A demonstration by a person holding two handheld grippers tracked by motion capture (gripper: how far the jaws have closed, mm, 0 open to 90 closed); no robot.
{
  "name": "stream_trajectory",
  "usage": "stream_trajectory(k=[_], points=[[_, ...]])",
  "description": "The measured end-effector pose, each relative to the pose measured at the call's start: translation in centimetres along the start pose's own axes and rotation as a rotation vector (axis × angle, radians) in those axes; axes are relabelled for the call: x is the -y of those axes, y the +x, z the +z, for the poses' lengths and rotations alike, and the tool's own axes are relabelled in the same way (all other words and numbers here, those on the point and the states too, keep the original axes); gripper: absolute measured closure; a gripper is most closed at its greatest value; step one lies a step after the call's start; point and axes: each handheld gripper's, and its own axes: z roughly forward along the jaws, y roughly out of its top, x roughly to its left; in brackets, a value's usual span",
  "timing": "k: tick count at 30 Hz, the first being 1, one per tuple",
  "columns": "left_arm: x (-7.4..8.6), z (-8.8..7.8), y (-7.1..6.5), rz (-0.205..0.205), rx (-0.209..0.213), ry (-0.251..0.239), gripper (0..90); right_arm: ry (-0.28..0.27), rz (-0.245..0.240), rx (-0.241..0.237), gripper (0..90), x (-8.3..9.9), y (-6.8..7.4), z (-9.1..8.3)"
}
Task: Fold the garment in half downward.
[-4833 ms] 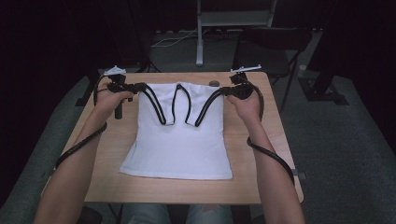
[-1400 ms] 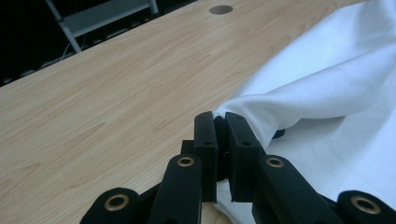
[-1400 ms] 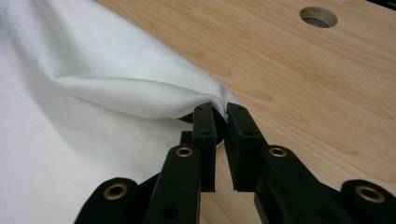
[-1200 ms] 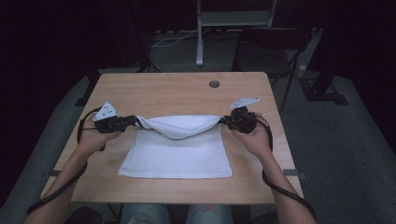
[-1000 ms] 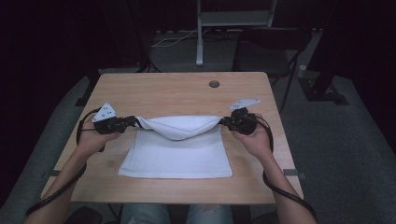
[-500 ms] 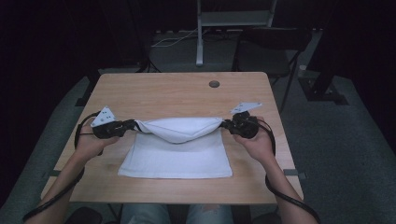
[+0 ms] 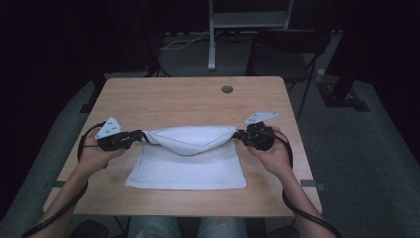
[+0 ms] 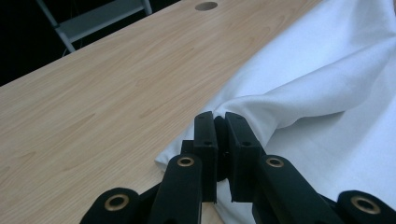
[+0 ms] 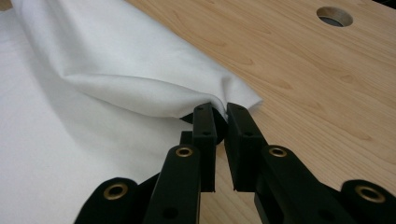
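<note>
High view: cloth [image 7: 190, 153] btwn tools

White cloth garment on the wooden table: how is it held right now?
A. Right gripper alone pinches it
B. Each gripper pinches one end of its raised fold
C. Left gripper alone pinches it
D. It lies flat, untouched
B: the left gripper and right gripper each clamp an end of the white cloth garment, its fold sagging between them.

You have one white garment [image 7: 190, 156] stretched between your two grippers, the left gripper [image 7: 140, 137] and the right gripper [image 7: 238, 134], on one wooden table [image 7: 178, 101] with one round hole [image 7: 227, 89] beyond your right gripper.
</note>
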Motion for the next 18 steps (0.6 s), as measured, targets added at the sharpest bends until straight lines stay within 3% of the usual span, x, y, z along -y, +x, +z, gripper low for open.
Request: stream_trajectory(k=[18], points=[[0.56, -0.84, -0.99, 0.018, 0.008, 0.000, 84.5, -0.001, -0.015, -0.006, 83.2, 0.66, 0.71, -0.65]])
